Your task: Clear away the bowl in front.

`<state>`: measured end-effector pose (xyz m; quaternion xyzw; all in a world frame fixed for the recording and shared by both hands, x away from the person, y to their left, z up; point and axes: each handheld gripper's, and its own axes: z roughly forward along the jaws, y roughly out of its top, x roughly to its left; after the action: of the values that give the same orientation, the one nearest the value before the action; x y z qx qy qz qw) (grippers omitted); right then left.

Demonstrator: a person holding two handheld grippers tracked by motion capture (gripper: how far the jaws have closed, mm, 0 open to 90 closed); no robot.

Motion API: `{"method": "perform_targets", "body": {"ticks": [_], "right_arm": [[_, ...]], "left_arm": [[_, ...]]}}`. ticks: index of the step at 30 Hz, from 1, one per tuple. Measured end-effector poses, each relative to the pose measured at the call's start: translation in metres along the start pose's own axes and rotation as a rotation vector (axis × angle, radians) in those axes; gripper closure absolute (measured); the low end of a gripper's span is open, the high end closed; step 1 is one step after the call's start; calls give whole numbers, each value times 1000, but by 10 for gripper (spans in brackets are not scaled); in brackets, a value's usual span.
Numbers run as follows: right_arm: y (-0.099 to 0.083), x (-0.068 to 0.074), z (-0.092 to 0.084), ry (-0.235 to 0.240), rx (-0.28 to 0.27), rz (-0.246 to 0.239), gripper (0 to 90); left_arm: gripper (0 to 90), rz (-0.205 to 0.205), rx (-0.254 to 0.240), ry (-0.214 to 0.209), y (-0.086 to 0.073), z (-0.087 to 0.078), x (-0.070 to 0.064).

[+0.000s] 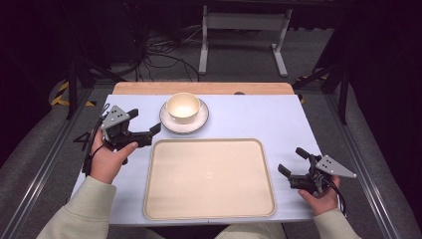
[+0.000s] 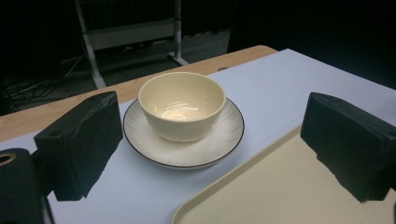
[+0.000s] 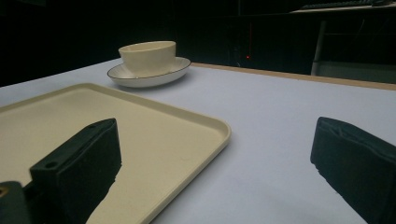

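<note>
Left claw [image 1: 144, 125] hangs with its jaws spread wide and nothing between them, held above the desk [image 1: 249, 119] near the left edge, its tips aimed toward the bowl [image 1: 183, 107]. In the left gripper view the two black jaws frame that bowl [image 2: 182, 105] from either side without touching it. The bowl is cream-coloured, upright and empty, and it sits in the middle of a white saucer [image 1: 198, 123] with a thin dark rim. Saucer and bowl stand close to the far edge of the desk, a little left of centre, just beyond the far left corner of the tray [image 1: 209, 177].

The tray is a cream rectangle with rounded corners, lying flat at the middle of the near edge, and it carries nothing. Right claw [image 1: 292, 163] is also open and empty, low over the desk just off the tray's right side, toward the near right corner. In the right gripper view one jaw sits over the tray's [image 3: 154, 140] surface and the other over bare desk [image 3: 280, 140], with the bowl [image 3: 148, 55] and saucer [image 3: 154, 74] well beyond.
</note>
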<state>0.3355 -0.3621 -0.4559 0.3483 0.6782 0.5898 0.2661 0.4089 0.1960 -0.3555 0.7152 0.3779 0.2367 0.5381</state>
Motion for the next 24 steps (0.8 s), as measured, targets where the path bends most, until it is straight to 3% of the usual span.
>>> {"method": "perform_targets", "body": {"ticks": [5, 11, 17, 24], "right_arm": [[0, 0, 0, -6, -6, -10, 13], [0, 0, -1, -10, -11, -2, 13], [-1, 1, -1, -11, -15, -13, 11], [-1, 0, -2, -13, -24, -3, 8]], "left_arm": [[64, -18, 0, -6, 5, 9, 4], [61, -11, 9, 6, 9, 22, 10], [54, -25, 7, -20, 12, 34, 13], [54, -13, 24, -7, 19, 50, 16]]}}
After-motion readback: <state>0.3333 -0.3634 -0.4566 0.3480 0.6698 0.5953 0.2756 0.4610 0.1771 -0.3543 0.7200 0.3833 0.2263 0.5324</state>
